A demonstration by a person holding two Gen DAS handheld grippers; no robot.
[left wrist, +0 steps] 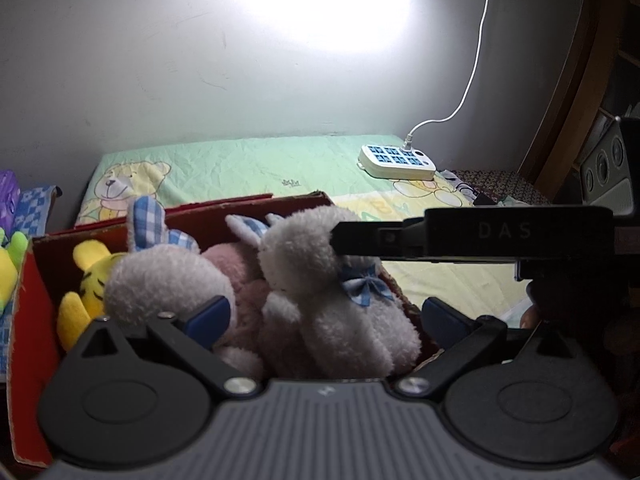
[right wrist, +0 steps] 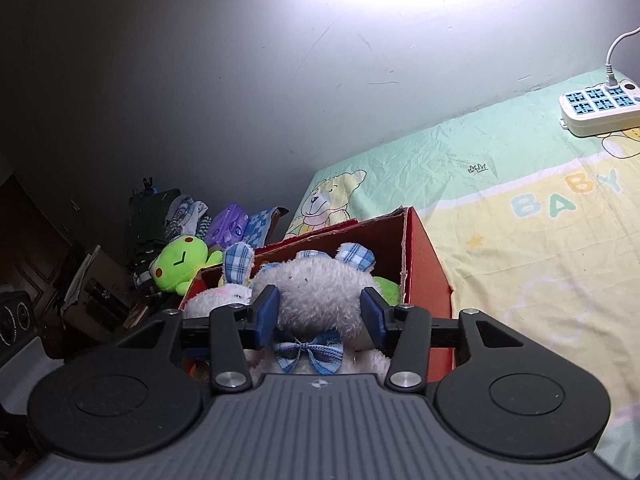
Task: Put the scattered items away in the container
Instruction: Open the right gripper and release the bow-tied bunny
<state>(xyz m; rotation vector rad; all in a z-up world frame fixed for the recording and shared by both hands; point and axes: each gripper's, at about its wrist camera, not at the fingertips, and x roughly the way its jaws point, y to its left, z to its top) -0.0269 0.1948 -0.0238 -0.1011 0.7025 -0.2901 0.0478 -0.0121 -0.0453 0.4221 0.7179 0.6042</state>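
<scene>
Right gripper (right wrist: 320, 316) nearest us, jaws clasping our white teddy bear (right wrist: 320, 292) low centre, over the red box (right wrist: 424, 276) on the bed (right wrist: 520, 240), left gripper (left wrist: 324, 316) jaws spread wide, gripping nothing, above toys.

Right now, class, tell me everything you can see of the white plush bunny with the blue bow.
The white plush bunny is fluffy and greyish-white, with blue checked ear linings and a blue checked bow at its neck. It sits upright in the red cardboard box, leaning on a pink plush beside a second white plush. The right gripper has its blue pads on either side of its head, seemingly pressing the fur. The left gripper is open behind it.
</scene>
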